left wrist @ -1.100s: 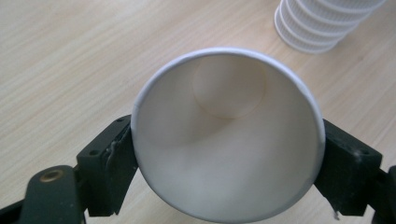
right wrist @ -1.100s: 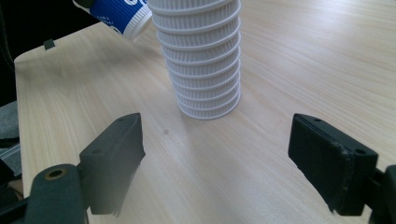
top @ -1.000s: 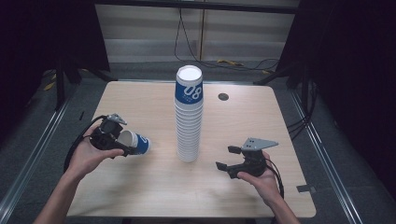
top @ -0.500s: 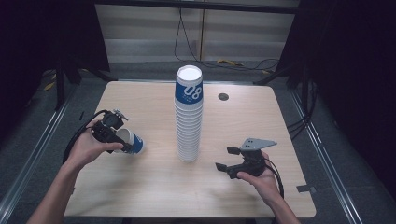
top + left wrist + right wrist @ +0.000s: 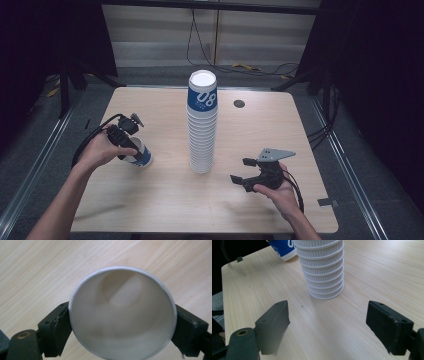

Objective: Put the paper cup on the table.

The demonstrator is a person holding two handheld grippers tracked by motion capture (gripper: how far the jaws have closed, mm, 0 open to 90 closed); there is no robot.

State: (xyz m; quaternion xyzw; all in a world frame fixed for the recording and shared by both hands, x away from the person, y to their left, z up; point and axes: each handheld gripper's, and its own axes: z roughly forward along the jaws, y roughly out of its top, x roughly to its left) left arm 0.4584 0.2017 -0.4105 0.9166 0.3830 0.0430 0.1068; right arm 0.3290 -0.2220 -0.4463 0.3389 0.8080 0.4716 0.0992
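Note:
A tall stack of upturned white paper cups (image 5: 202, 125) with a blue-banded cup on top stands mid-table; its ribbed rims (image 5: 322, 270) show in the right gripper view. My left gripper (image 5: 131, 148) is shut on a single blue-and-white cup (image 5: 139, 156) at the table's left, low over the wood. In the left gripper view the cup's white open mouth (image 5: 122, 315) faces the camera, clamped between both jaws of the left gripper (image 5: 122, 325). My right gripper (image 5: 239, 170) rests open and empty right of the stack's base, with its jaws wide apart (image 5: 332, 322).
The wooden table (image 5: 165, 210) has a round cable hole (image 5: 239, 103) behind the stack. Metal floor rails run along both sides, and cables lie on the floor beyond the far edge. A bit of the held cup (image 5: 284, 247) shows past the stack.
My left hand has turned and drawn slightly left and down with the cup, bringing it from lying sideways toward upright. The right gripper has stayed put.

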